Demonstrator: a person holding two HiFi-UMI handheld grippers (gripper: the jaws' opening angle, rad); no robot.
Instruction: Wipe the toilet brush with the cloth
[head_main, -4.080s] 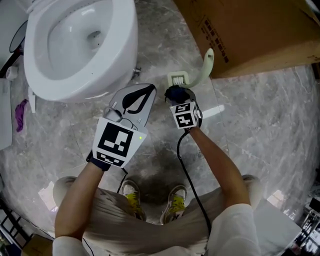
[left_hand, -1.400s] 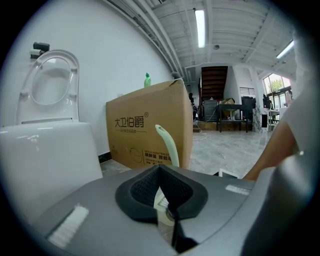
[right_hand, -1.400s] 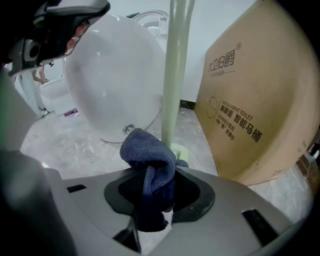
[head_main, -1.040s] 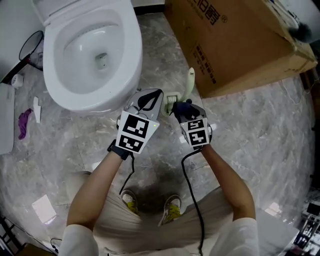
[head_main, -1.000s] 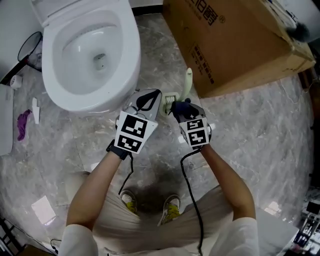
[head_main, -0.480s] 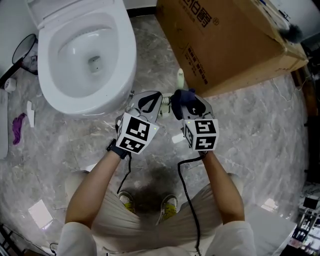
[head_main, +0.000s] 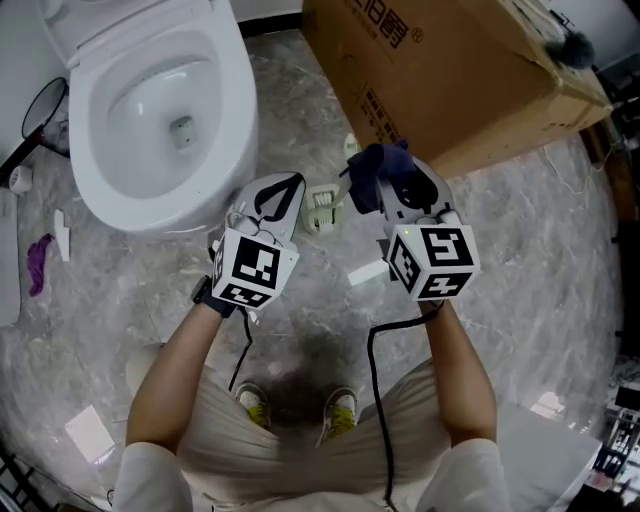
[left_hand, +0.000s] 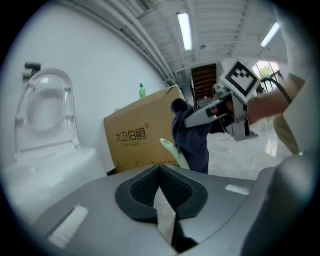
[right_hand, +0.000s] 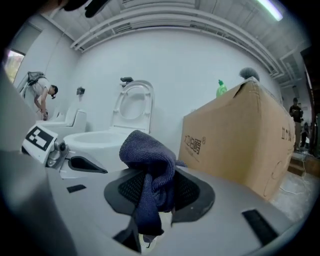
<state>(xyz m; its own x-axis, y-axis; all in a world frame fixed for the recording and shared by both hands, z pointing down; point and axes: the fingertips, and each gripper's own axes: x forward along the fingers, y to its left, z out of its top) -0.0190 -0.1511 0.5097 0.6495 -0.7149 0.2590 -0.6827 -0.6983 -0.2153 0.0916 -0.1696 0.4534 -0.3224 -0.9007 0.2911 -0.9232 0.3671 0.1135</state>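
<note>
The toilet brush lies on the marble floor, its pale square head (head_main: 322, 207) beside the tip of my left gripper (head_main: 285, 192). Its light green handle (left_hand: 172, 150) rises toward the cardboard box. The left jaws are shut, and I see nothing clearly held between them (left_hand: 160, 187). To the right and higher up, my right gripper (head_main: 388, 182) is shut on a dark blue cloth (head_main: 372, 168). The cloth (right_hand: 150, 167) bunches over the pads and hangs down. In the left gripper view the cloth (left_hand: 192, 142) hangs right at the handle; I cannot tell if they touch.
A white toilet (head_main: 235, 120) with its seat up stands at the left. A large cardboard box (head_main: 450, 70) fills the upper right, with a green bottle (right_hand: 221, 88) on top. A purple scrap (head_main: 38, 262) and a white scrap (head_main: 365, 272) lie on the floor.
My right gripper with the cloth has risen and moved right, away from the brush head. The left gripper has stayed beside the head. The view has shifted slightly.
</note>
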